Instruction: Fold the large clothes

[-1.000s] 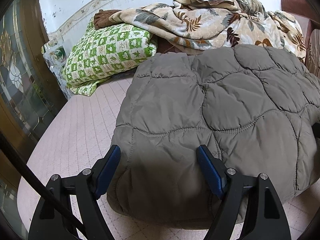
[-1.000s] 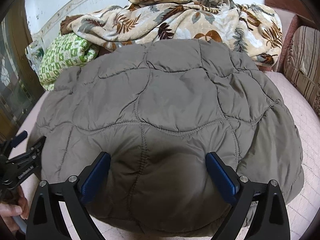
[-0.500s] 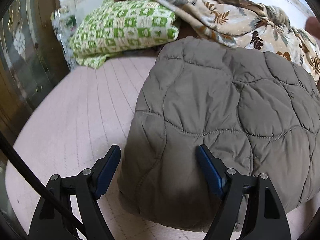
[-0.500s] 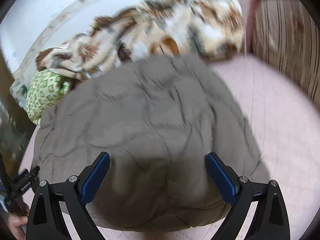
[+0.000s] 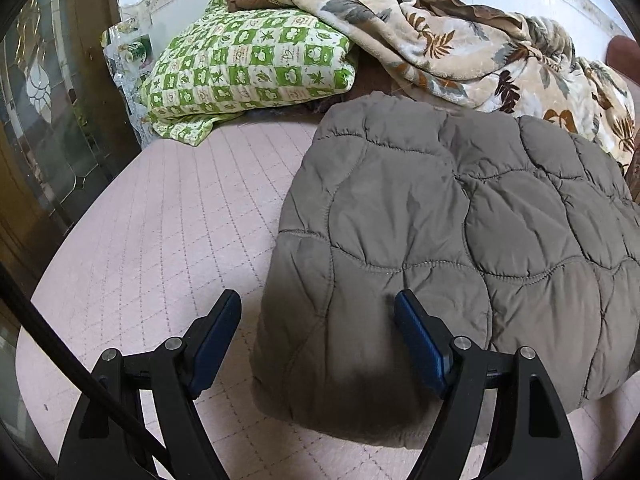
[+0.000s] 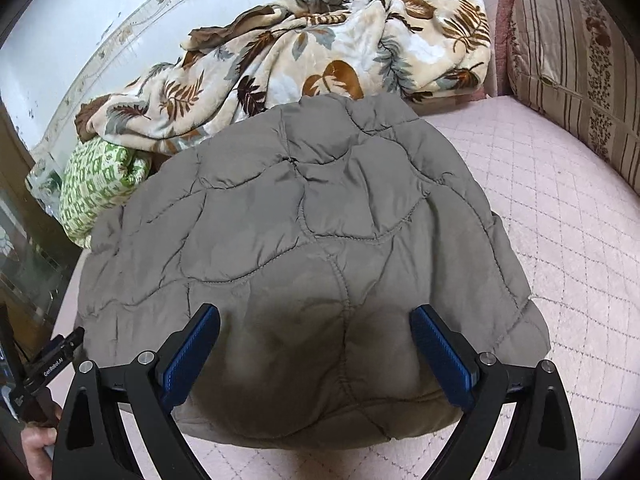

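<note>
The grey-brown quilted jacket (image 6: 304,240) lies folded into a puffy bundle on the pink quilted bed cover (image 6: 560,216), its wavy stitched panels facing up and its near edge rounded over toward both cameras.

The right tool (image 6: 316,354) hovers over that near edge, jaws spread wide, blue pads clear of the cloth on both sides, gripping nothing. The left tool (image 5: 318,340) stands open too at the jacket's left corner: its right-side pad is over the fabric, its left-side pad over bare bed cover, nothing clamped between them.

Low in the right wrist view's left corner the other tool's black body shows, with white lettering that reads "GenRobot.AI", and a hand (image 6: 36,442) around its handle.

Behind the jacket, a cream blanket with brown and grey leaf print (image 6: 320,52) sits heaped against the pale wall. Left of it lies a green-and-white checked pillow (image 5: 248,68), its small squares showing leaves and clouds; any writing in them is too small to read. To the right, a striped floral cushion (image 6: 576,64) stands at the bed's edge.
</note>
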